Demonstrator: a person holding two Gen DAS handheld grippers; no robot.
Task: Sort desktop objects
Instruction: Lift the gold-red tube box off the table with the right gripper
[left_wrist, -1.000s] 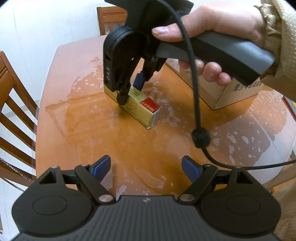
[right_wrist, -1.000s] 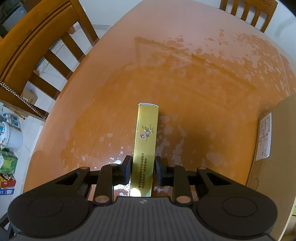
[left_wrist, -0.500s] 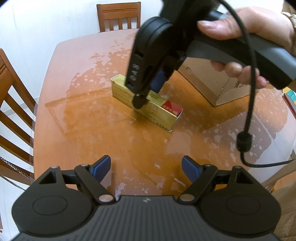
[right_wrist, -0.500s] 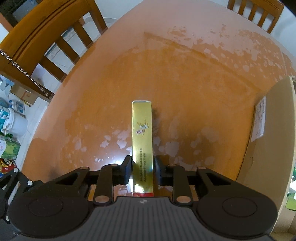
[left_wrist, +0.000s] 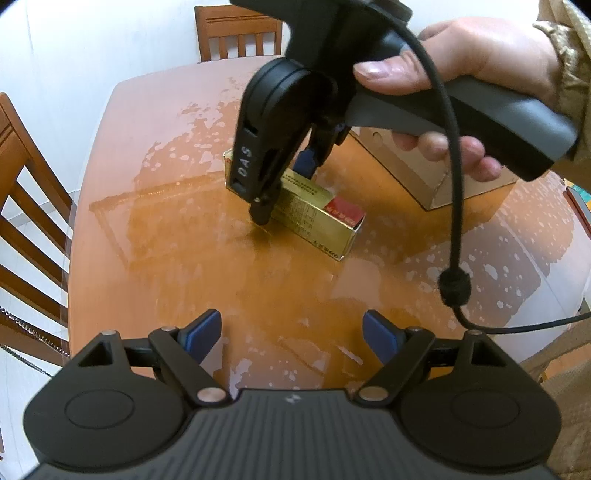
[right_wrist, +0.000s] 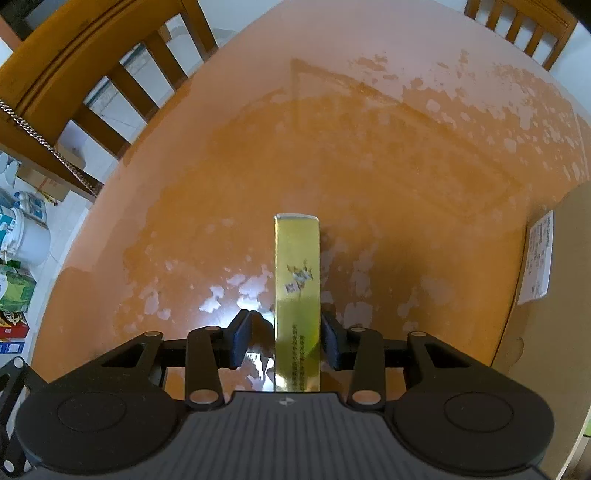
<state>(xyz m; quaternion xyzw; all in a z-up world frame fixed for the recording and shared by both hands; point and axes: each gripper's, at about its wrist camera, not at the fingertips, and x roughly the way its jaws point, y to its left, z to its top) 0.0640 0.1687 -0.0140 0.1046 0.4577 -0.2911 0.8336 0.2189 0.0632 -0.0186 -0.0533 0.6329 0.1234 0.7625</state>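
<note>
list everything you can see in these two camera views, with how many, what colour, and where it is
gold box: one, gold with a red end, lying on the table
cardboard box: one, brown, on the table beyond the gold box
table: one, orange wood, blotchy sheen
chairs: three, brown wood, around the table
left gripper: one, black with blue pads, empty, open
right gripper: one, black, astride the gold box, jaws opening
hand: one, holding the right gripper's handle

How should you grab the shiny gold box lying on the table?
Grip the gold box across its two long narrow sides, near the middle, coming straight down from above. It lies flat on the table and is long and slim, so the jaws span it easily. The right gripper straddles it this way, jaws opening.
</note>
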